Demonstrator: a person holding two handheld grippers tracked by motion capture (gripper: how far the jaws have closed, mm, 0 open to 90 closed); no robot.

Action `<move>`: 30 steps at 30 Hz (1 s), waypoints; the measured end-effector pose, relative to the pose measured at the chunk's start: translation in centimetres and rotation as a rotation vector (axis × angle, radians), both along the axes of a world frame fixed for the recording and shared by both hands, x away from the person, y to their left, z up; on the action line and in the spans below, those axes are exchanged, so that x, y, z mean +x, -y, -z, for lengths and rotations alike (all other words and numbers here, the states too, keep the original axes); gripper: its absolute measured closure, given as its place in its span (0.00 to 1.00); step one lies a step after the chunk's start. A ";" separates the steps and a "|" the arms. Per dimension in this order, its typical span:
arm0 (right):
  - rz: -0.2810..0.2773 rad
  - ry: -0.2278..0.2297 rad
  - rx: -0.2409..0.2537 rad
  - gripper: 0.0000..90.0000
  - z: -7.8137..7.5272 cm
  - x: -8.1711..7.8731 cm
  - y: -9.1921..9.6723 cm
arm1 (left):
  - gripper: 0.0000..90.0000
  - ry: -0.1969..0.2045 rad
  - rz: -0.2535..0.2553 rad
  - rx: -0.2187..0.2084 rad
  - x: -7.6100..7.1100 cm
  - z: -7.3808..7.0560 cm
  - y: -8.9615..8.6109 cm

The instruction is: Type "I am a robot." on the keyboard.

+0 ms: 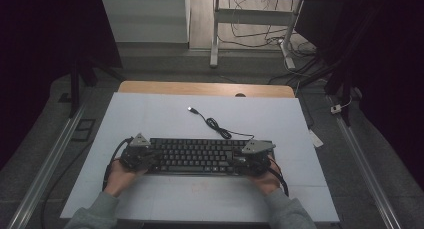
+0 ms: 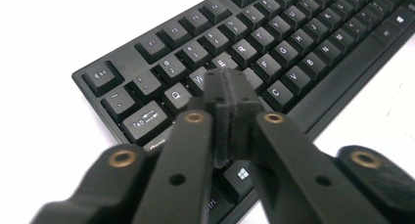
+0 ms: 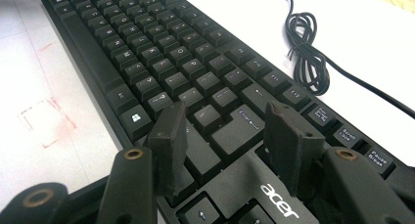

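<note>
A black keyboard (image 1: 197,156) lies across the white sheet near the front edge. My left gripper (image 1: 150,161) hangs over its left end, and in the left gripper view the left gripper (image 2: 229,84) has its jaws shut, pad against pad, with nothing between them, just above the keyboard's (image 2: 274,48) letter keys. My right gripper (image 1: 246,162) is over the right end; in the right gripper view the right gripper (image 3: 225,121) stands open above the keyboard's (image 3: 147,53) Enter key area, its fingertips (image 3: 169,131) clear of the keys.
The keyboard's black cable (image 1: 217,125) coils behind it and ends in a USB plug (image 1: 191,109) on the white sheet (image 1: 150,114). Red marks (image 3: 46,121) show on the sheet beside the keyboard. Beyond the table's wooden back edge (image 1: 205,88) stand desk legs and floor cables.
</note>
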State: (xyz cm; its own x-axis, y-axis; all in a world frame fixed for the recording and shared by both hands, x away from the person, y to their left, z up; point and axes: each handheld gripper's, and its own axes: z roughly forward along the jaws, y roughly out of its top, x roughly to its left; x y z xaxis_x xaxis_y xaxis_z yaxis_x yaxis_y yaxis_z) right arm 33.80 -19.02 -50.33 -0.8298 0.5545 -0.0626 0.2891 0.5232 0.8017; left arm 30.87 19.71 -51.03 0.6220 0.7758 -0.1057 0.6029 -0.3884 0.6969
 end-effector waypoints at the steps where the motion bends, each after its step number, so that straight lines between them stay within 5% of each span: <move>1: 0.000 0.000 -0.001 0.57 0.0 0.0 0.0 | 0.99 0.001 0.001 0.005 0.0 0.0 0.0; 30: -0.004 0.002 -0.013 0.57 0.2 0.0 -0.1 | 0.99 -0.009 -0.027 0.042 0.8 1.1 0.5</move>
State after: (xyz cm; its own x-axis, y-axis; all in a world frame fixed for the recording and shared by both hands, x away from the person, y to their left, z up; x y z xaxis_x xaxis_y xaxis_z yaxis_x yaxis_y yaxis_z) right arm 33.83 -18.92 -50.49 -0.8320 0.5502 -0.0715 0.2854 0.5350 0.7952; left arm 31.67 19.22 -52.16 0.5998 0.7963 -0.0787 0.6201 -0.4003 0.6747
